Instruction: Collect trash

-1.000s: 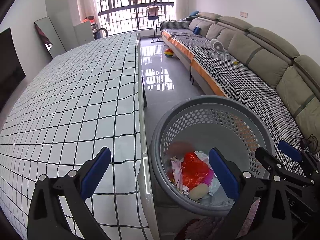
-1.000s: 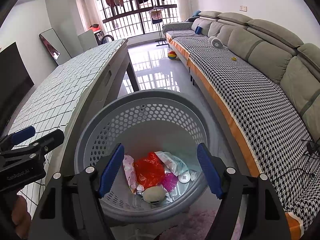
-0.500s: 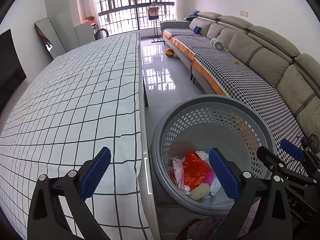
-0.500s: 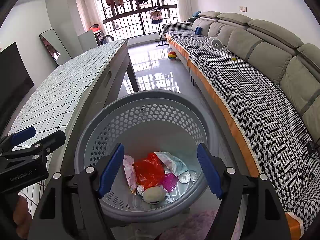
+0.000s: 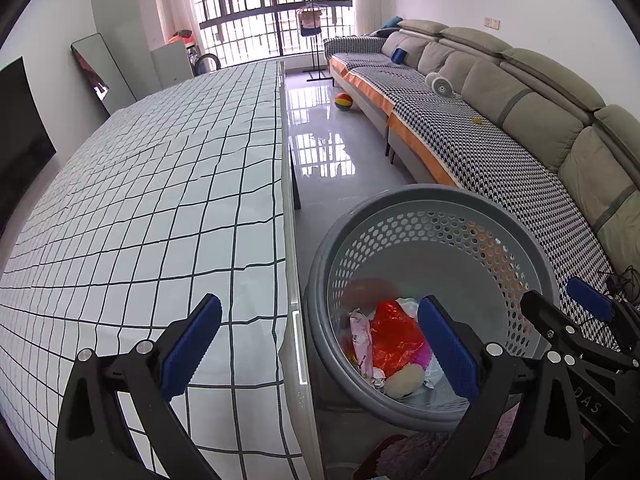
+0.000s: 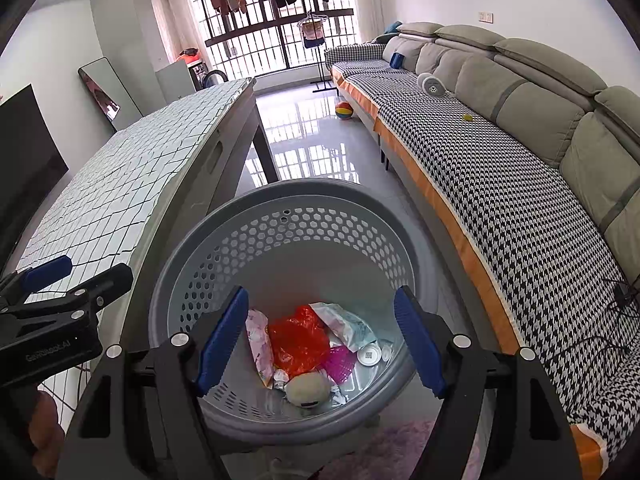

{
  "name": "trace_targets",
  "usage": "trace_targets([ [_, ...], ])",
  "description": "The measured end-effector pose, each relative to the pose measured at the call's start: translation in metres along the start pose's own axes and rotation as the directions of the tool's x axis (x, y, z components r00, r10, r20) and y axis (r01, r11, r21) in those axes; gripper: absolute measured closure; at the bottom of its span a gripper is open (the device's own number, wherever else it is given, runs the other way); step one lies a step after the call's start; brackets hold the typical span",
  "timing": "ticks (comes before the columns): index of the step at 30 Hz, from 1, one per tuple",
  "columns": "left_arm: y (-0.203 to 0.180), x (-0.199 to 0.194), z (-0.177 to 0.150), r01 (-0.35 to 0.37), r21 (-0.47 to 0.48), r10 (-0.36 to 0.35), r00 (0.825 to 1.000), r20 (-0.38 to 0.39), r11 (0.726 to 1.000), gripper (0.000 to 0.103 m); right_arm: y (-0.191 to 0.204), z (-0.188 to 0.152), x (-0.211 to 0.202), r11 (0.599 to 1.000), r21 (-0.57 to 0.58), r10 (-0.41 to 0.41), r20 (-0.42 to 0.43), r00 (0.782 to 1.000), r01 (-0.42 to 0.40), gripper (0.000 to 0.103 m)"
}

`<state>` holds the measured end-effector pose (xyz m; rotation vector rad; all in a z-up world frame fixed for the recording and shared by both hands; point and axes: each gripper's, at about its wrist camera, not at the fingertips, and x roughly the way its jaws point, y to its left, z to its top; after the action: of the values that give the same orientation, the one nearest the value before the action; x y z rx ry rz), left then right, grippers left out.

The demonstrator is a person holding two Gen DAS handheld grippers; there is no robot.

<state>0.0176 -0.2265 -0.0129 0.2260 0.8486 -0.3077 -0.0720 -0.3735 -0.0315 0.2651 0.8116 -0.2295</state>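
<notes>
A grey perforated basket [image 6: 280,216] [image 5: 432,208] stands on the floor beside the table. Trash lies in its bottom: a red plastic bag [image 6: 298,340] [image 5: 394,338], a pink-white wrapper [image 6: 258,340], a pale wrapper [image 6: 346,324], a magenta piece [image 6: 340,360], a white cap [image 6: 370,354] and a beige lump [image 6: 308,388] [image 5: 404,378]. My right gripper [image 6: 320,340] hangs open above the basket with nothing between its fingers. My left gripper [image 5: 320,350] is open and empty too, straddling the table's edge and the basket's rim. Each gripper shows at the side of the other's view.
A table with a white grid-pattern cloth [image 5: 160,200] runs along the left. A long grey sofa with a houndstooth cover [image 6: 500,168] lines the right wall. A coloured ball [image 6: 344,110] lies on the shiny floor. A pinkish rug [image 6: 392,448] lies under the basket.
</notes>
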Motion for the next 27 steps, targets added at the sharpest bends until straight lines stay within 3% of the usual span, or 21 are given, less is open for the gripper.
trace_targets([
  [27,-0.0002,-0.0015,0.001,-0.033,-0.01,0.033,0.999,0.001,0.999,0.006,0.0004,-0.0011,0.0017,1.0,0.001,0.006,-0.003,1.0,-0.006,0.031],
])
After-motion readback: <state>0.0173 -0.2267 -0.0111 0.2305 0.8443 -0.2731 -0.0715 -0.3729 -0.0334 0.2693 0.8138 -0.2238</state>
